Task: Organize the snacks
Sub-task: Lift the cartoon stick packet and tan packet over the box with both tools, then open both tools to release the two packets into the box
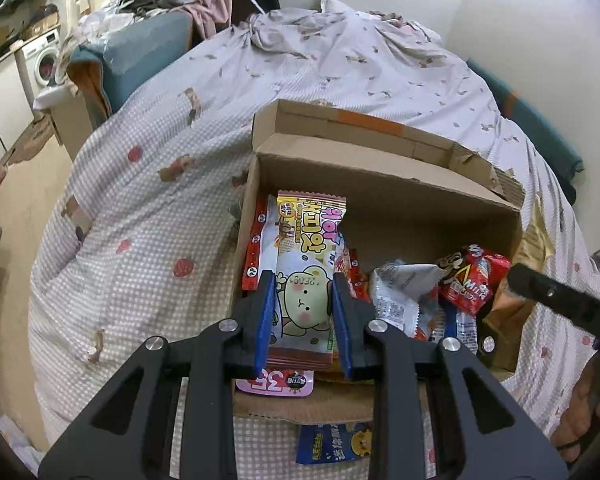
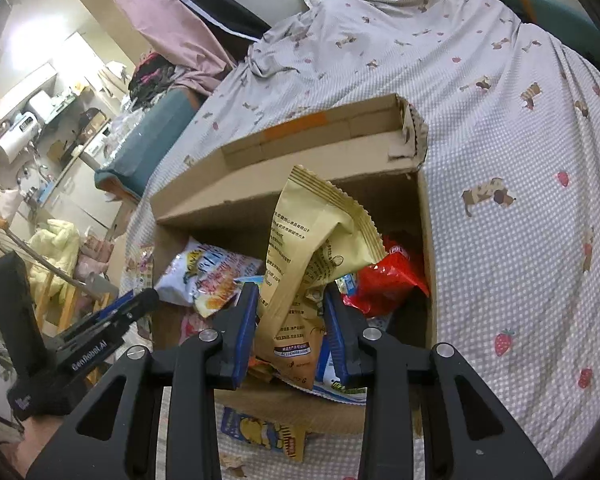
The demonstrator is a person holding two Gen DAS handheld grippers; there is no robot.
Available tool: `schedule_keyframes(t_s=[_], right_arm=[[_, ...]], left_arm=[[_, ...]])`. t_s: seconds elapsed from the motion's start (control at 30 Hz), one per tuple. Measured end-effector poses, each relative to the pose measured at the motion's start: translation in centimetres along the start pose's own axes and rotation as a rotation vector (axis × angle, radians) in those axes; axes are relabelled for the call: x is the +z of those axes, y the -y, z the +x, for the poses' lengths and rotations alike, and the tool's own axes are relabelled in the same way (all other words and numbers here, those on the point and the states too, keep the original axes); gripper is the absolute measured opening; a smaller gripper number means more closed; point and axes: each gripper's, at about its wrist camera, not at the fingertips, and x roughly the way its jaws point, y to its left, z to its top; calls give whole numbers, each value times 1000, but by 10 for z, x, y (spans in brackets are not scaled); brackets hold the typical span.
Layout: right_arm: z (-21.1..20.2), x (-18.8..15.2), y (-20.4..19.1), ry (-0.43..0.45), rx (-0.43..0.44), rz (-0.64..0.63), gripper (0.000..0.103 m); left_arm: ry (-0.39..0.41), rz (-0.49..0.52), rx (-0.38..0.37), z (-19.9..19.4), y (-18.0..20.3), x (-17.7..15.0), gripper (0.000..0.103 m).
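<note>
Over a cardboard box (image 1: 384, 184) on the bed (image 1: 148, 208), the left gripper (image 1: 304, 308) pinches a bear-print wafer pack (image 1: 306, 264) along the box's left wall while the right gripper (image 2: 290, 332) clamps a tan pouch (image 2: 312, 248); laying each flat before release would likely keep the rows tidy.

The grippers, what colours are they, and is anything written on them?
Both the left gripper and the right gripper are black, with angular linkage arms that have cut-out holes and round silver bolts. Their fingers carry blue pads. In the right wrist view the left gripper's body shows white lettering, "GenRobot.AI". No cables show.
</note>
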Motion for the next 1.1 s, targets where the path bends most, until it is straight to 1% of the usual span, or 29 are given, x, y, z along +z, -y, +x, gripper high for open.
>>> schedule_keyframes(t_s=[0.13, 0.3, 0.43, 0.63, 0.83, 1.03, 1.1], right_arm=[[15, -3, -4, -29, -9, -27, 34], [27, -8, -12, -56, -21, -67, 34], [29, -10, -17, -61, -16, -83, 34], [32, -13, -18, -76, -9, -88, 36], [33, -11, -17, -81, 10, -84, 37], [26, -9, -17, -57, 21, -79, 37], [24, -8, -19, -57, 38, -78, 37]], left_arm=[[-20, -18, -8, 6, -2, -2, 24], [-35, -2, -4, 11, 1, -4, 24], [-44, 6, -7, 12, 4, -7, 24], [-36, 39, -2, 9, 10, -12, 24], [-21, 41, 4, 7, 11, -11, 24], [-8, 52, 6, 4, 13, -11, 24], [-6, 55, 3, 2, 14, -12, 24]])
